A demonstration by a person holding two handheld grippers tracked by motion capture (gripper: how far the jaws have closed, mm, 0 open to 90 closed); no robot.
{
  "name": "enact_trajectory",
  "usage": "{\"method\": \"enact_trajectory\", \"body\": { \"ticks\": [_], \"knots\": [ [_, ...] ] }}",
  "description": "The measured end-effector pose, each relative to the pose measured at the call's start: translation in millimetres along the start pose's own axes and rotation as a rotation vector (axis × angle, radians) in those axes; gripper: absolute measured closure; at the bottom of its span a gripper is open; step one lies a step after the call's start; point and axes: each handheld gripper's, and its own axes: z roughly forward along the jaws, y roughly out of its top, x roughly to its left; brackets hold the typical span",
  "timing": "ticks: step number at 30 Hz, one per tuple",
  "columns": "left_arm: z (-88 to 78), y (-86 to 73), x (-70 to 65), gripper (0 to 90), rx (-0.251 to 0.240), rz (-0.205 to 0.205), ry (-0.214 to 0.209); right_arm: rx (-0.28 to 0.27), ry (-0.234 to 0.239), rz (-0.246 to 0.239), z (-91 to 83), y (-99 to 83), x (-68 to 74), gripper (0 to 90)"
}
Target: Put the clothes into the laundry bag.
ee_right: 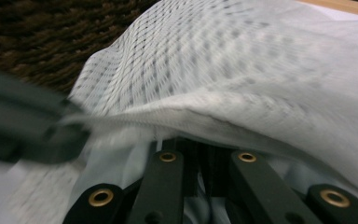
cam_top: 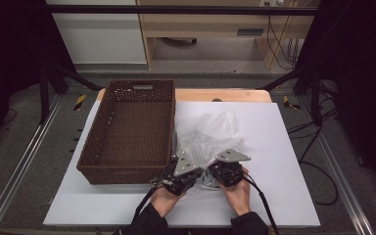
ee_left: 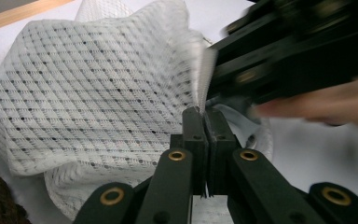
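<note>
From the high view I can make out little of either set of jaws, because the grey plates on top of both grippers cover the tips and the near edge of the white mesh bag (cam_top: 206, 144) disappears beneath them. My left gripper (ee_left: 205, 122) is easier to read in its own view: its two black jaws stand pressed together with a thin edge of the bag's fabric pinched between them. The right gripper (ee_right: 204, 151) is harder, since a fold of the bag drapes over its jaw tips and the whole view is smeared; the jaws look closed together under that fold, and I take them as clamped on the cloth, though the exact contact is hidden. The bag lies on the white table top (cam_top: 284, 147), just right of the wicker basket (cam_top: 132, 132), crumpled and partly lifted at its near edge. Its cloth is an open diamond-pattern net, soft and creased, with a thicker hemmed rim. The basket is a dark brown rectangular weave with a handle slot in its far wall.
</note>
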Motion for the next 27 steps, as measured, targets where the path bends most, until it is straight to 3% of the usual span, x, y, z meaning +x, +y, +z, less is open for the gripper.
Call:
{"method": "enact_trajectory", "body": {
  "ticks": [2,6,8,10,12,14,15,17,18,21,22,24,27],
  "knots": [
    [-0.9,0.6,-1.2,88.1,-0.003,0.005,0.002,0.014,-0.038,-0.009,15.0,1.1,-1.9,86.8],
    [-2.6,1.4,-2.8,88.2,-0.007,0.006,-0.005,-0.011,-0.085,0.041,24.7,1.8,-13.6,86.8],
    [-0.6,0.0,-2.8,88.2,0.003,0.007,-0.008,-0.017,-0.164,0.045,27.6,1.5,-22.3,86.8],
    [3.2,-2.3,-4.0,88.2,0.016,0.010,-0.005,-0.010,-0.226,0.081,29.3,0.2,-29.9,86.4],
    [4.2,-3.0,-4.2,88.1,0.020,0.014,-0.003,-0.013,-0.215,0.091,28.3,-0.2,-30.8,85.9],
    [7.8,-4.6,-1.5,88.2,0.029,0.008,-0.003,-0.005,-0.170,0.060,18.8,0.6,-27.1,76.0],
    [7.8,-4.6,-1.5,88.1,0.029,0.008,-0.003,-0.005,-0.170,0.060,18.8,0.6,-27.1,76.0],
    [8.7,-6.0,1.2,88.2,0.025,-0.004,-0.001,-0.014,-0.120,0.046,-0.8,0.3,-25.8,63.1],
    [8.7,-6.0,1.2,88.1,0.025,-0.004,-0.001,-0.014,-0.120,0.046,-0.8,0.3,-25.8,63.1],
    [8.6,-5.7,2.8,88.1,0.024,-0.006,0.004,-0.013,-0.046,0.049,-21.1,-4.1,-24.7,50.5],
    [8.7,-5.8,2.5,88.1,0.026,-0.001,0.009,0.017,-0.008,0.032,-30.1,-8.4,-21.4,40.1],
    [9.0,-5.9,2.1,88.1,0.027,0.000,0.008,0.023,0.003,0.019,-33.8,-11.3,-18.0,38.5],
    [9.8,-5.7,2.2,88.1,0.028,-0.001,0.008,0.027,0.032,-0.019,-36.3,-18.4,-10.1,28.5]
  ]
}}
